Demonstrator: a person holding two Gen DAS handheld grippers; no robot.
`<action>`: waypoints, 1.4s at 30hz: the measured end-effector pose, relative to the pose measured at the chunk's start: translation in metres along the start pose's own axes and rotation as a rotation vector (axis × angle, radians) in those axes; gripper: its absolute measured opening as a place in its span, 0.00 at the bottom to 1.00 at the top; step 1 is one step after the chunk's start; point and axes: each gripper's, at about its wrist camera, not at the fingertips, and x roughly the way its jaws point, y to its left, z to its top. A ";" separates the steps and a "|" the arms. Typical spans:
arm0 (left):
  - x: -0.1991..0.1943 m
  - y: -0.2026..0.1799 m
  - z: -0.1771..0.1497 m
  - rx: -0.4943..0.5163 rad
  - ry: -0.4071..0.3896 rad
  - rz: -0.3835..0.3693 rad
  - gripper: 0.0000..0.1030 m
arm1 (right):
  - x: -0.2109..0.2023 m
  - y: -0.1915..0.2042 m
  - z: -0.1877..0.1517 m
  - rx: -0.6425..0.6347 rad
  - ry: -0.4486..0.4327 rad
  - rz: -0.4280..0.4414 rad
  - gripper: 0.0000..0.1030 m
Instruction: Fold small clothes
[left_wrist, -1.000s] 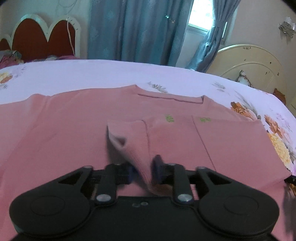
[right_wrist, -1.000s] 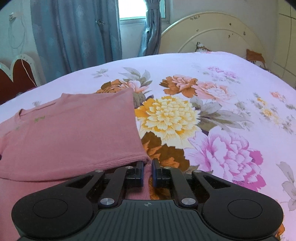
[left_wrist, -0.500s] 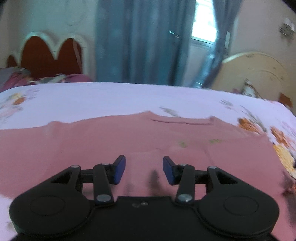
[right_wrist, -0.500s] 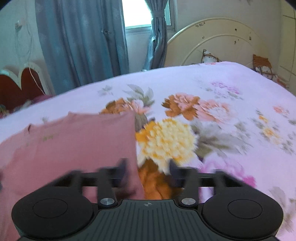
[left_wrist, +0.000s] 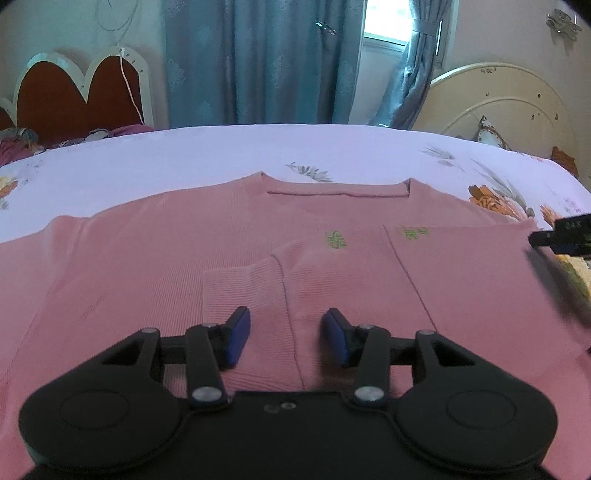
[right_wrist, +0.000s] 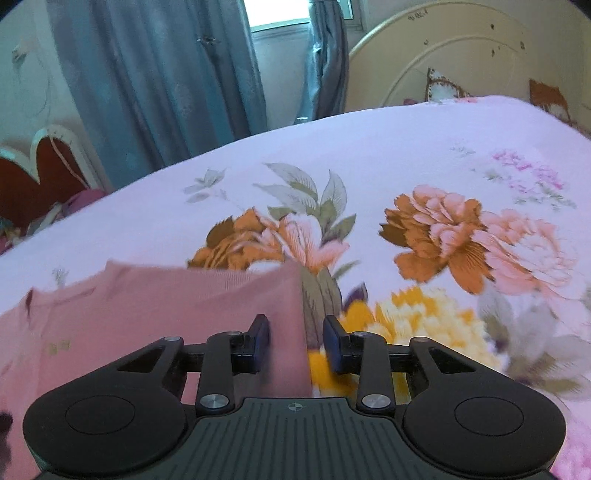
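A pink knit sweater (left_wrist: 155, 258) lies flat on the bed, neckline away from me, with its right side and sleeve folded inward over the chest. The sleeve cuff (left_wrist: 243, 291) rests just ahead of my left gripper (left_wrist: 287, 336), which is open and empty above it. My right gripper (right_wrist: 295, 341) is open and empty over the sweater's folded right edge (right_wrist: 288, 295); the sweater also shows in the right wrist view (right_wrist: 147, 306). The right gripper's tip shows at the right edge of the left wrist view (left_wrist: 561, 236).
The bed has a lilac floral sheet (right_wrist: 424, 229). A cream headboard (left_wrist: 509, 107) stands at the far right, a red scalloped headboard (left_wrist: 81, 92) with bedding at the far left, and blue curtains (left_wrist: 258, 62) hang behind.
Both grippers let go of the sweater, opened and lifted back. The folded sleeve and side now lie flat on the sweater's body.
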 end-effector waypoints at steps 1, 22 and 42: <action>0.001 -0.001 0.000 0.004 -0.002 0.003 0.44 | 0.003 0.002 0.001 -0.008 0.003 0.006 0.30; 0.001 -0.007 0.006 0.037 0.039 0.055 0.56 | -0.044 0.060 -0.030 -0.220 -0.092 -0.003 0.40; -0.005 -0.007 0.002 0.070 0.060 0.079 0.64 | -0.053 0.107 -0.100 -0.393 0.000 0.026 0.55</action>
